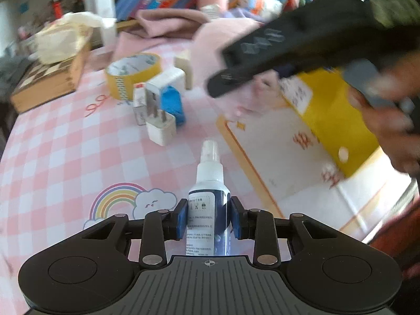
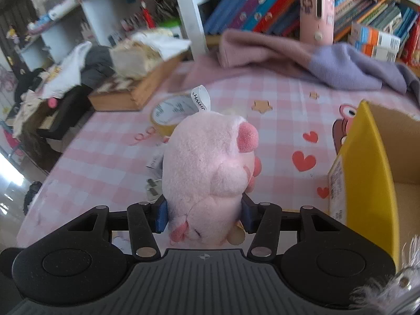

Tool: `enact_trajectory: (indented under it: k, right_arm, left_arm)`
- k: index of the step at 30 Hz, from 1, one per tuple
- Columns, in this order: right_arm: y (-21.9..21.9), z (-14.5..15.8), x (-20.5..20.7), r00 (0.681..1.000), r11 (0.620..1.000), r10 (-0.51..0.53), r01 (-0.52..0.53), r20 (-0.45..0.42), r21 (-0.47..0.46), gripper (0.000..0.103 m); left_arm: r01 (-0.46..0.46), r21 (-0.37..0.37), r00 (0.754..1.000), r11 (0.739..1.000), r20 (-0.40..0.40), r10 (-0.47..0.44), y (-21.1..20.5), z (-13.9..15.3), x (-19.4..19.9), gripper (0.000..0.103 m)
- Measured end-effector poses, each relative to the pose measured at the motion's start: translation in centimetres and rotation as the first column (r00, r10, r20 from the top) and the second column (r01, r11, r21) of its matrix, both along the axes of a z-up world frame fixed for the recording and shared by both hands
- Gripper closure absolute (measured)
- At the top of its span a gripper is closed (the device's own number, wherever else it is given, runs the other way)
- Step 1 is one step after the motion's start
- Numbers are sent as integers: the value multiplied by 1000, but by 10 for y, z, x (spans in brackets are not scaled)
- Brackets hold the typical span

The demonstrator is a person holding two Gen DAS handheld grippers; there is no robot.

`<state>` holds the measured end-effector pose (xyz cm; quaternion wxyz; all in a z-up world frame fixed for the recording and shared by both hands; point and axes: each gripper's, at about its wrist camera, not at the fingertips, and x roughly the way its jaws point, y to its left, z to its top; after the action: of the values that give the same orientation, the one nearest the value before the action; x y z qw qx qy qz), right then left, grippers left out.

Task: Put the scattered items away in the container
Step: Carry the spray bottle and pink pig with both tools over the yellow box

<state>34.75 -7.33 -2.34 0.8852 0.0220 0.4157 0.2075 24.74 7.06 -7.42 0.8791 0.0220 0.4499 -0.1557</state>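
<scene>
My left gripper [image 1: 209, 218] is shut on a small white spray bottle [image 1: 208, 199] with a dark label, held above the pink checked tablecloth. My right gripper [image 2: 204, 216] is shut on a pink plush pig [image 2: 210, 173] with a white tag, held above the table. The yellow cardboard box [image 2: 367, 173] stands just right of the pig, open at the top; it also shows in the left wrist view [image 1: 333, 115]. The right gripper body [image 1: 288, 44] passes blurred across the upper right of the left wrist view. A tape roll [image 1: 134, 74], white chargers [image 1: 160, 99] and a blue item [image 1: 172, 103] lie on the table.
A wooden box [image 1: 50, 78] with crumpled paper stands at the far left; it also shows in the right wrist view [image 2: 131, 89]. Pink and purple cloths [image 2: 302, 57] lie at the back before a bookshelf [image 2: 262, 8]. A white eraser-like block [image 1: 183, 68] stands by the tape.
</scene>
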Motion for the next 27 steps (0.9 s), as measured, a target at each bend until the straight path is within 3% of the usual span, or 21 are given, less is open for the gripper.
enact_trajectory:
  k: [4,8,17,23,27]
  right_arm:
    - [-6,14,-20,998,1000,29,-29,47,3,54]
    - [-14,16,-35,999,999,32,-32,41,7,54]
    - [-26,21,-73,997,998,66,-66,34,-10,54]
    - [-27,27,-101,995,996,90,-90,42,-4,54]
    - [-31,35,-122,994,994,106,-107,39,26,54]
  left_arm:
    - [-88,-87,996,992,0,88,16,6,-5,72]
    - [-148,-122,989,981,1,149,27,7,-8,72]
    - [-230,-244,963,942,85,257,47,43,-36,72]
    - [-258,-352,948,900,90,307,54,63,-59,72]
    - [-280,-467,938,839,52,342,59,70,-81,72]
